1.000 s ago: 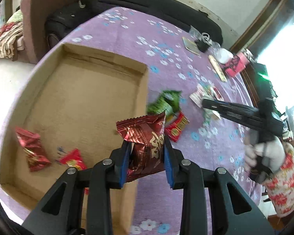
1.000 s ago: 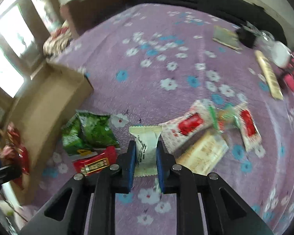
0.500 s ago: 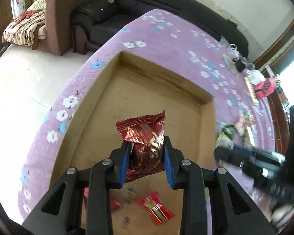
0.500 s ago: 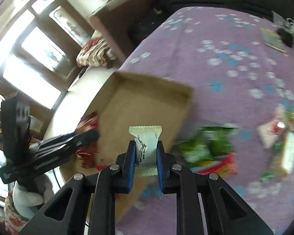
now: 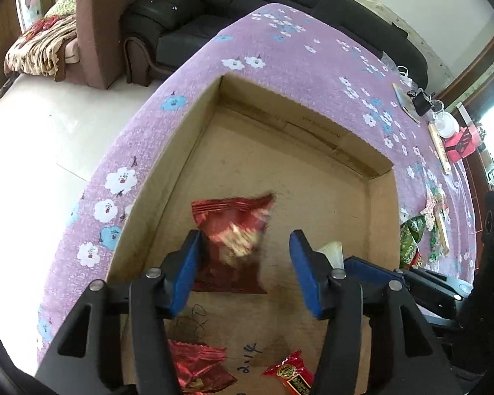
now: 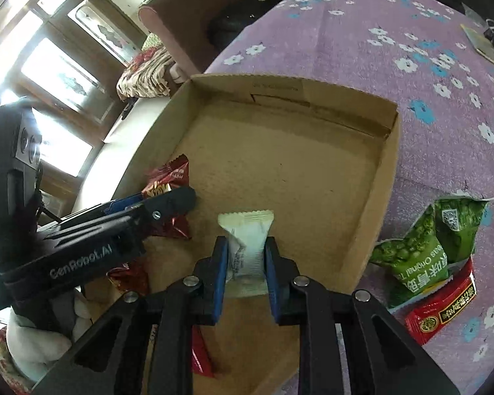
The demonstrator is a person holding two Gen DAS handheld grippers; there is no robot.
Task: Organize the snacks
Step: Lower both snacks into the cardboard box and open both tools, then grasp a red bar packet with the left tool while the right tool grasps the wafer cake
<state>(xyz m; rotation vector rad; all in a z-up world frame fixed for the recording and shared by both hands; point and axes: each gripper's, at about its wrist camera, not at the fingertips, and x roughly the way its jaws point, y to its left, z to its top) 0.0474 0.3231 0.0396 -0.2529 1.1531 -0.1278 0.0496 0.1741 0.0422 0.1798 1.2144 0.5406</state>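
Left tongs are opening, their red packet dropping free into the cardboard box; right tongs begin opening around a white packet above it. Two red snacks already lie inside; green bags wait on the desk.

Far half of box floor bare; 2 tongs crowd near half

Left tongs opening, right tongs apparently easing open, both angled down
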